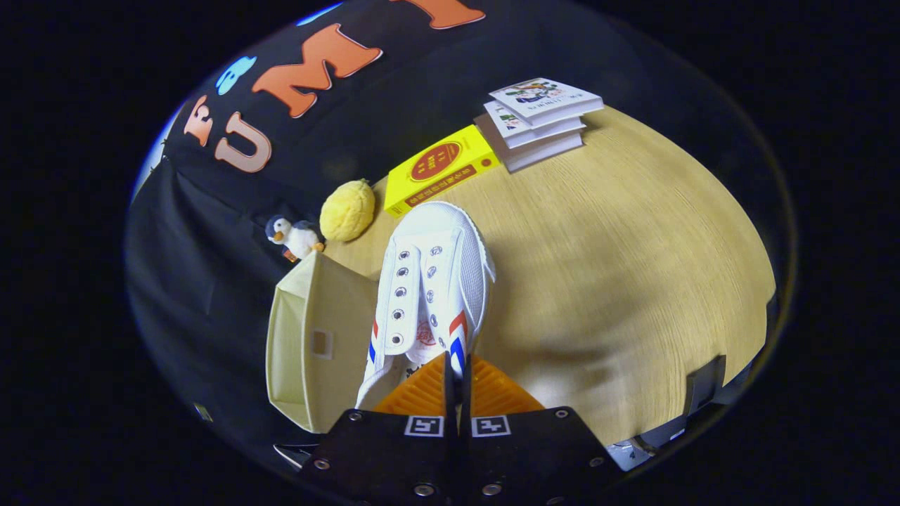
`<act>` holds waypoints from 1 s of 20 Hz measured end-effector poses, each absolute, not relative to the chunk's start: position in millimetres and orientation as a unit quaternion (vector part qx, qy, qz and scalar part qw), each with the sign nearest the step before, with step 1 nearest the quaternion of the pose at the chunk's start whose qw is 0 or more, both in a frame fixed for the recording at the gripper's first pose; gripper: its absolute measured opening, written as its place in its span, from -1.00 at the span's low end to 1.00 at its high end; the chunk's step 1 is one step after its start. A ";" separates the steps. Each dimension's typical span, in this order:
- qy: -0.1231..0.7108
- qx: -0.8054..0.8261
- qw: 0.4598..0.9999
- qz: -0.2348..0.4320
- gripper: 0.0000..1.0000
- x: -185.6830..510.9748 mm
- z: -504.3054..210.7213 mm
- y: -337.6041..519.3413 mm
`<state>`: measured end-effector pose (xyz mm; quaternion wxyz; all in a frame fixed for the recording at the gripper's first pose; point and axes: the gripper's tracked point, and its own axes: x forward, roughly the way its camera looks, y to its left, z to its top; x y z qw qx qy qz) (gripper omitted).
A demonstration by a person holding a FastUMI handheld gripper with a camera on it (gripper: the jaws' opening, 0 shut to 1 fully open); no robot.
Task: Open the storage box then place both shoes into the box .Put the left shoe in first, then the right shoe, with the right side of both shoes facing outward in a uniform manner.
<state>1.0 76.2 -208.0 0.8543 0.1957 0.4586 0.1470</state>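
A: Nearest, the gripper (pixel 455 383). How do its jaws stand?

B: The orange fingers (pixel 492 393) are drawn almost together, pinching the heel-end collar of the white canvas shoe (pixel 432 281), which runs from between the jaws away toward the far side, toe farthest.

A: Is the shoe on the worktop (pixel 619 267)?

B: It appears lifted, hanging from a thin edge of fabric. That is the risk, by judgement: so narrow a hold lets the shoe swing or slip out as it is carried.

A: And the storage box (pixel 316 344)?

B: Cream fabric, just left of the shoe and the jaws, touching or nearly touching the shoe's left side; its opening cannot be made out. A hanging toe could catch the box's edge and push the light box aside, or turn the shoe so the wrong side faces outward.

A: Farther off?

B: A toy penguin (pixel 294 237) and a yellow plush ball (pixel 347 210) beyond the box; a yellow book (pixel 439 169) just past the toe; a stack of books (pixel 538 119) farthest right, well apart.
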 end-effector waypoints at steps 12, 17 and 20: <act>0.448 0.131 0.862 0.199 -1.00 -21.8 -154.7 228.6; 0.468 0.074 0.864 0.171 -1.00 -30.0 -183.1 256.2; 0.477 0.035 0.866 0.145 -1.00 -29.9 -203.0 255.1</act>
